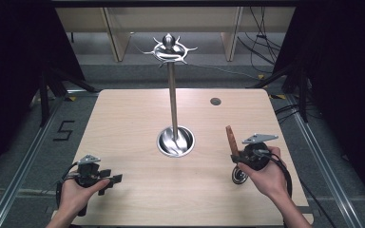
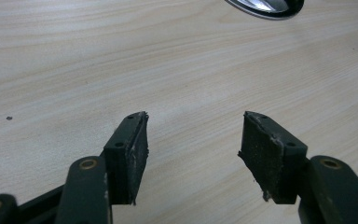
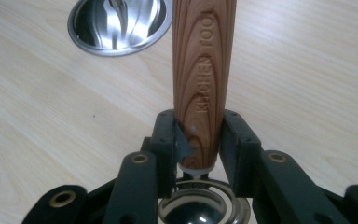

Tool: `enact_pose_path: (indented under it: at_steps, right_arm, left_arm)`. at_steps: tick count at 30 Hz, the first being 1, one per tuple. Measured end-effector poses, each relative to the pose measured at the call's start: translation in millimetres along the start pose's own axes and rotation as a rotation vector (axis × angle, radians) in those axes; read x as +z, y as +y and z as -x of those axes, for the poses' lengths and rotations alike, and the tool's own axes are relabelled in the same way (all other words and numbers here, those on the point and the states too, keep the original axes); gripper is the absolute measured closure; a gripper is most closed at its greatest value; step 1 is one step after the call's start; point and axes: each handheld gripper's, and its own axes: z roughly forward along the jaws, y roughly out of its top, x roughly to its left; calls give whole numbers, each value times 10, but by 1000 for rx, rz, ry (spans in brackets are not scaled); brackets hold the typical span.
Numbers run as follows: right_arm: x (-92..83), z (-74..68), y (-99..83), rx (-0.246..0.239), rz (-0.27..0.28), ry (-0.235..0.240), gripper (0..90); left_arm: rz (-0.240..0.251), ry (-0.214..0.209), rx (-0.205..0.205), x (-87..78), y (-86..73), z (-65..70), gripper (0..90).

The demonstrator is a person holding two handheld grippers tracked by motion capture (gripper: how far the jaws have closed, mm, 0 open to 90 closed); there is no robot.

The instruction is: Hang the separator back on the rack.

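Observation:
A kitchen tool with a wooden handle point(image 1: 230, 137) stands nearly upright at the table's right front, its round metal head point(image 1: 239, 176) down near the tabletop. My right gripper point(image 1: 235, 156) is shut on the handle's lower end. In the right gripper view the handle point(image 3: 204, 70), marked KITCHEN TOOL, rises between the jaws of the gripper point(image 3: 199, 135), and the metal head point(image 3: 205, 205) sits below them. My left gripper point(image 1: 114, 180) rests low at the left front, open with nothing in it. Its pads point(image 2: 135, 149) stand wide apart over bare wood.
A metal stand rises from the middle of the wooden table point(image 1: 123, 123): a round shiny base point(image 1: 176, 141), a thin pole point(image 1: 173, 99) and a ring of hooks point(image 1: 170, 49) on top. A small grey disc point(image 1: 215, 101) sits at the back right. The stand's base point(image 3: 121, 23) lies ahead of the right gripper.

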Motion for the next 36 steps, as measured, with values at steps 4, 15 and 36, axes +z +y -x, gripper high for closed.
enact_pose_path:
  at_steps: [4,15,36]
  right_arm:
    - [-16,-15,9,-4,23,3,695]
    - [-39,-21,32,-52,121,-2,695]
    - [-64,-46,67,-90,209,2,694]
  left_arm:
    - [-6,7,8,-6,2,-9,406]
    - [-4,8,8,-6,3,-10,404]
    - [25,9,1,-3,-1,-7,403]
